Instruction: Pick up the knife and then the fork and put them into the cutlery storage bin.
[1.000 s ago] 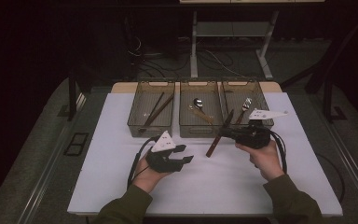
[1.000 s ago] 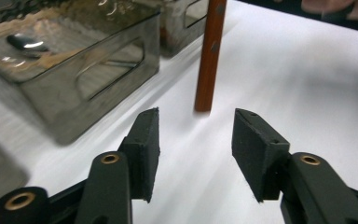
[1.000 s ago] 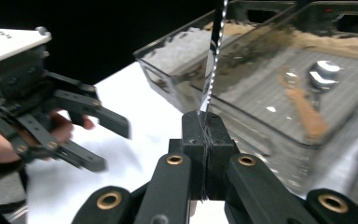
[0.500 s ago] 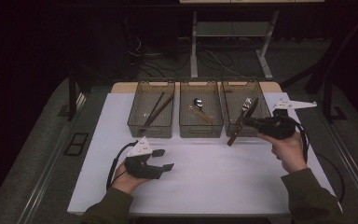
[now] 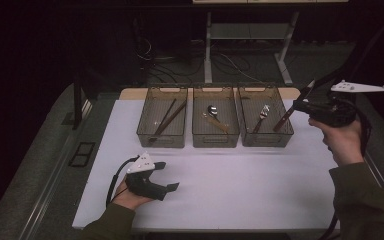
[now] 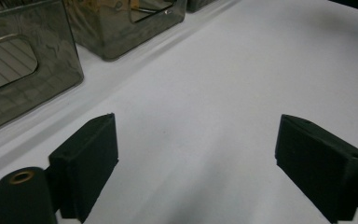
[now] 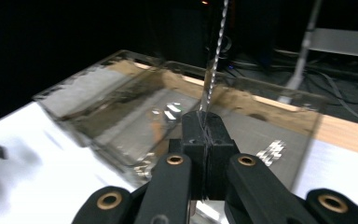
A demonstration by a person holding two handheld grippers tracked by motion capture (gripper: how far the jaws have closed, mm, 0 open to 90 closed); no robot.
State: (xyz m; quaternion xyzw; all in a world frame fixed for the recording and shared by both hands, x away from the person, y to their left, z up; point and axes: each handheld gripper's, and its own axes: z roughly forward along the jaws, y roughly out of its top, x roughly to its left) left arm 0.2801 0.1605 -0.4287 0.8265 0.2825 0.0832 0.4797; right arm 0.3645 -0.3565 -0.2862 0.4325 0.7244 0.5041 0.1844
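My right gripper (image 5: 300, 106) is raised at the right end of the row of bins, shut on a slim knife (image 5: 283, 121). The knife slants over the right bin's outer wall. In the right gripper view the serrated blade (image 7: 213, 60) rises edge-on from the shut jaws (image 7: 208, 135). My left gripper (image 5: 169, 176) sits low over the white table top (image 5: 240, 185) at the front left. Its jaws have just been opening and stand wide, with only bare table between them (image 6: 196, 163).
Three smoky clear bins line the table's back. The left bin (image 5: 161, 142) holds chopsticks (image 5: 167, 117), the middle bin (image 5: 215, 142) a spoon (image 5: 213, 111), the right bin (image 5: 265, 142) a fork (image 5: 262, 114). Behind the table, stand legs and cables cross a dark floor.
My right gripper has carried the knife up and to the right, from the table's middle to beside the right bin. My left hand has drawn back to the front left and its jaws have opened.
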